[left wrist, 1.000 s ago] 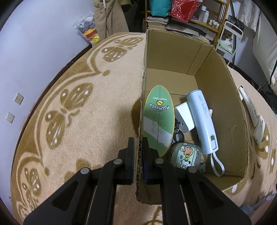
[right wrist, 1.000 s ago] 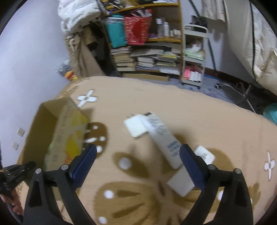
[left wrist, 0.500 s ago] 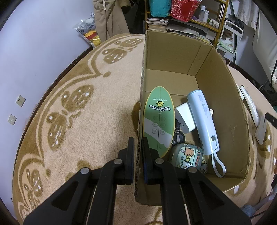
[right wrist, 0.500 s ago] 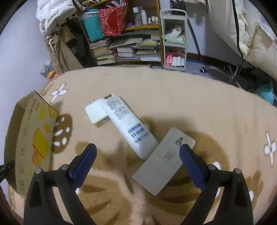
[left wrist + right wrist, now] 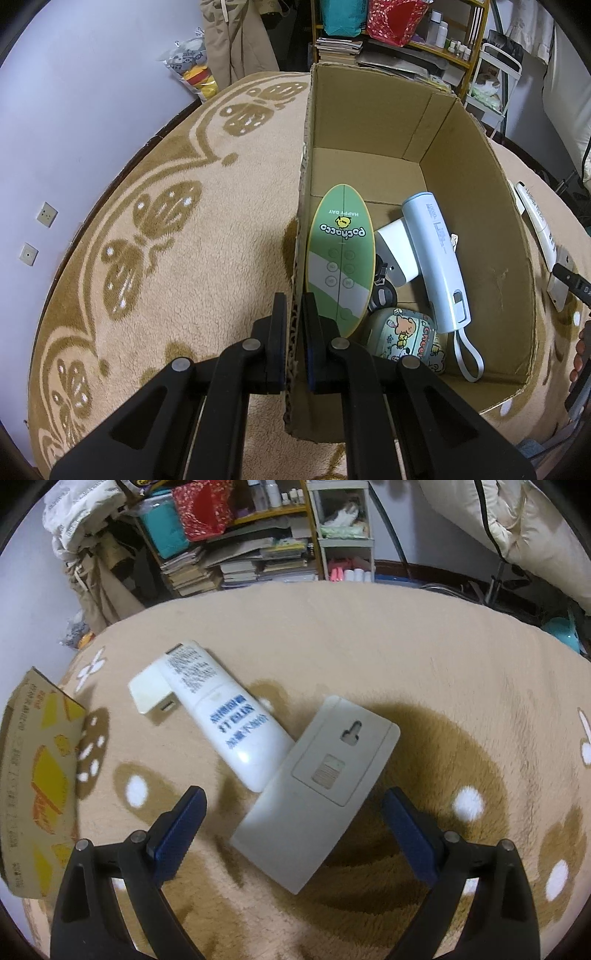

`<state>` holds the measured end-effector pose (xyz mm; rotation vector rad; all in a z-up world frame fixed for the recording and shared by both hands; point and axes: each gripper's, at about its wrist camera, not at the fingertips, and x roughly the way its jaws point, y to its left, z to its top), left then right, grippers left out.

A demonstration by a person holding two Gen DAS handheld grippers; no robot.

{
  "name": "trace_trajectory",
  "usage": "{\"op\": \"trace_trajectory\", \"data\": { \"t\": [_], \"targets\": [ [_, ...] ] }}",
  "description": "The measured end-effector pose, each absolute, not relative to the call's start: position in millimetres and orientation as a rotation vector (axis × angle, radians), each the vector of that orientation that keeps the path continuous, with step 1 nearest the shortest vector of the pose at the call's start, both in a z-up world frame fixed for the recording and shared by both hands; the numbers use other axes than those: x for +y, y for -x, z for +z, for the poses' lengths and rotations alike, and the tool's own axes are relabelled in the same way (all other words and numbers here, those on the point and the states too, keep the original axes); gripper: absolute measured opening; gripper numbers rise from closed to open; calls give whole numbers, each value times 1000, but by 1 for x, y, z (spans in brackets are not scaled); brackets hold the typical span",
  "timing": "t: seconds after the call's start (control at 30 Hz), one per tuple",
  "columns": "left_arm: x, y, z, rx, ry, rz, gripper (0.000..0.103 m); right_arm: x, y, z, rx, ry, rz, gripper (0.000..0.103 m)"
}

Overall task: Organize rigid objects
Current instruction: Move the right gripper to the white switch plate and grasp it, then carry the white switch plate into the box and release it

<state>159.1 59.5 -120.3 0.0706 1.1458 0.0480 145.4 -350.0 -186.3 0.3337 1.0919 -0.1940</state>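
Carpet [image 5: 369, 635] is bearing the grey remote [image 5: 317, 794], lying face-down against a white tube [image 5: 225, 716], looking light, stiff and slick, best pinched across its long edges by the wide-open right gripper [image 5: 293, 834] while the left gripper [image 5: 294, 328] is clamping the cardboard box [image 5: 480, 206] wall.

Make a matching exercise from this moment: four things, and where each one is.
Things:
1. green oval board
2. pale blue power bank
3. grey flat remote
4. left tongs

Places:
A. on the rug, between the open right tongs
B. clamped on the cardboard box wall
C. in the box, against its left wall
D. in the box, slanted across its middle

Pairs: 1-C, 2-D, 3-A, 4-B
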Motion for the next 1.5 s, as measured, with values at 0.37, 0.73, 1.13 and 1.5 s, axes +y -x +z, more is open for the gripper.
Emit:
{"op": "trace_trajectory", "data": {
  "t": [0.37, 0.73, 1.13, 1.5],
  "targets": [
    [60, -158, -120, 1150, -50, 44, 9, -339, -146, -197, 1098, -205, -254, 101],
    [62, -158, -121, 1152, -56, 44, 9, -349, -131, -192, 1103, -234, -306, 85],
    [63, -158, -122, 1152, -56, 43, 9, -367, -125, -186, 1070, -318, -341, 52],
    [64, -159, -122, 1154, -49, 41, 9, -352, -122, -161, 962, -262, -344, 52]
  ]
}}
